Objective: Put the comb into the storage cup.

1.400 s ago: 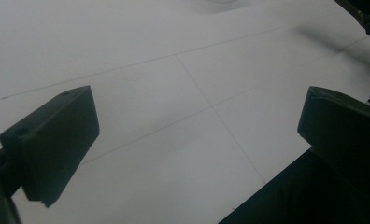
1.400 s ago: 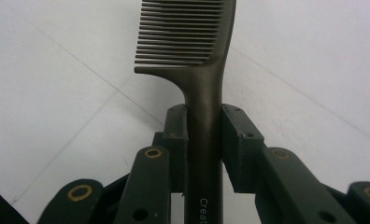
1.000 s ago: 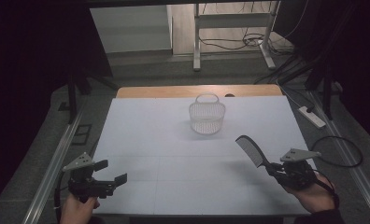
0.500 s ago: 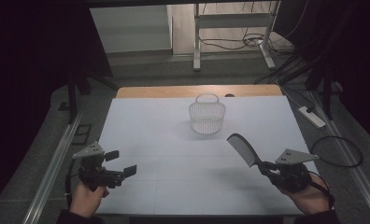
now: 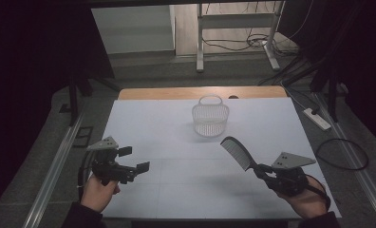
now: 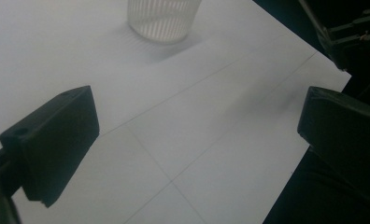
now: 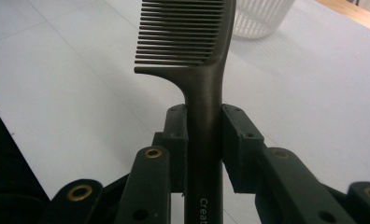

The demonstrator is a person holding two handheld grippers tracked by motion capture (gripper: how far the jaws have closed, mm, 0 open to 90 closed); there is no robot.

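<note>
White table in dim room, basket probably plastic, right gripper fingers pinching comb, left gripper fingers spread.

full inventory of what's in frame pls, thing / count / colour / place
dark plastic handled comb: 1, dark brown-black, held by its handle above the table's right front, teeth end toward the basket
white slatted plastic basket: 1, white, table centre toward the far side, upright
white table sheet: 1, white, covering the table
wooden table edge: 1, light brown, far side
white power strip: 1, white, floor at right
left tongs: 1, black, front left, jaws open, nothing between
right tongs: 1, black, front right, clamped on the comb handle
</note>
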